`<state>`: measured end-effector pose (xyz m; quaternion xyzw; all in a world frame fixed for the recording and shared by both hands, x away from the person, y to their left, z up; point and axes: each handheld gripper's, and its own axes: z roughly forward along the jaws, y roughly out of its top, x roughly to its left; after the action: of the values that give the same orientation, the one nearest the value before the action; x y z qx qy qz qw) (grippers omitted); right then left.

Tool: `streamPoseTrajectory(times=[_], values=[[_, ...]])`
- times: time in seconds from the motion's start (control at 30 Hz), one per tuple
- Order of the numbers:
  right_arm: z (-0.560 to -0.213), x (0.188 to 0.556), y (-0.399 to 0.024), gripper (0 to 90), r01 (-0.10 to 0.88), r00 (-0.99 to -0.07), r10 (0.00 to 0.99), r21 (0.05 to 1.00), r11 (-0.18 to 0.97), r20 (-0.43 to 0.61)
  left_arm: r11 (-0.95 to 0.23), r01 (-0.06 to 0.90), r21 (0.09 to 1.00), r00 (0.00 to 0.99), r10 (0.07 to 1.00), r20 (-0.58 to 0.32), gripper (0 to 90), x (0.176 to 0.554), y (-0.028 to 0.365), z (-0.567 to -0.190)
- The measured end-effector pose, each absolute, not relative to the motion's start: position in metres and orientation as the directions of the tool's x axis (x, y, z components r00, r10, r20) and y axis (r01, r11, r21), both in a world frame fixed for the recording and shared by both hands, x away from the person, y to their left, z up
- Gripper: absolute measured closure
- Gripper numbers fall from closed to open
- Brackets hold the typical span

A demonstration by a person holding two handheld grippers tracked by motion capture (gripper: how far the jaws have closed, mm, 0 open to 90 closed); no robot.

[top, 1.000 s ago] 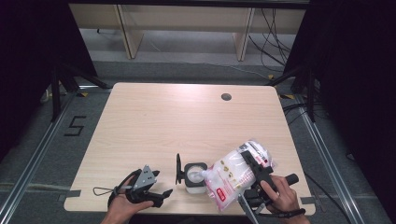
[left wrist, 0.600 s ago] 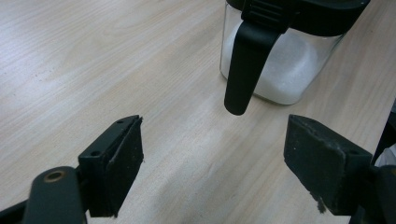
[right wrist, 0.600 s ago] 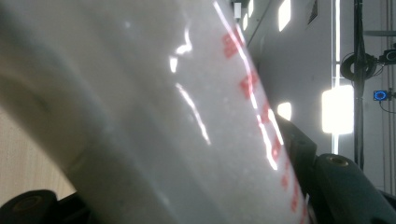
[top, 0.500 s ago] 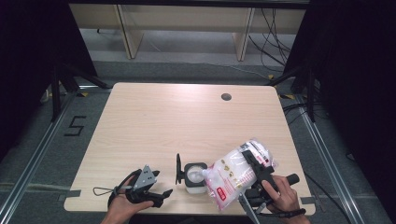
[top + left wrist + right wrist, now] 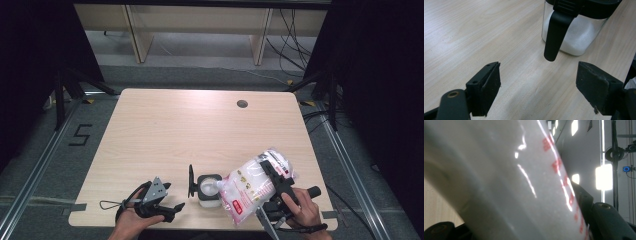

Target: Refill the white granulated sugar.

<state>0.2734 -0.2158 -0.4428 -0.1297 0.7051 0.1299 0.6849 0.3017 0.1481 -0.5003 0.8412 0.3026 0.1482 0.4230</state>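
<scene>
Nothing had shifted since the earlier frames: both hands, the bag and the container sat exactly where they had been a second before.

The tabletop [image 5: 200,130], pale wood with a round cable hole [image 5: 242,104] near its far edge, carried everything along its near edge. Largest of the things on it was the white plastic bag [image 5: 252,187] with red print, held tilted over the tabletop's near right part, its lower corner reaching to the open mouth of the container. The right gripper [image 5: 277,187] was clenched on that bag, its jaws pressing on either side of it; in the right gripper view the bag's glossy white skin [image 5: 506,187] lay squeezed between the two black jaws.

The left gripper [image 5: 172,207] rested on the tabletop near the front left, its jaws released and spread wide with nothing between them.

Smallest was the clear square container [image 5: 209,189], standing upright between the two grippers, partly filled with white grains. Its black lid [image 5: 191,181] stood flipped up on the left side. In the left gripper view the container [image 5: 576,37] stood just beyond the spread jaws.
</scene>
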Motion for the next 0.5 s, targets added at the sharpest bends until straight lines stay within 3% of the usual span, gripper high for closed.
streamPoseTrajectory(times=[0.37,0.5], values=[[-0.4437,0.2731,-0.2156,48.7,-0.360,-0.033,0.003,0.014,0.933,-0.999,-0.467,0.383,0.797,0.773,0.635,0.001,19.2,0.3021,0.1486,-0.5001],[-0.4402,0.2735,-0.2147,48.7,-0.373,-0.008,-0.037,-0.032,0.927,-0.999,-0.449,0.391,0.803,0.771,0.637,-0.019,19.2,0.3012,0.1476,-0.5003]])
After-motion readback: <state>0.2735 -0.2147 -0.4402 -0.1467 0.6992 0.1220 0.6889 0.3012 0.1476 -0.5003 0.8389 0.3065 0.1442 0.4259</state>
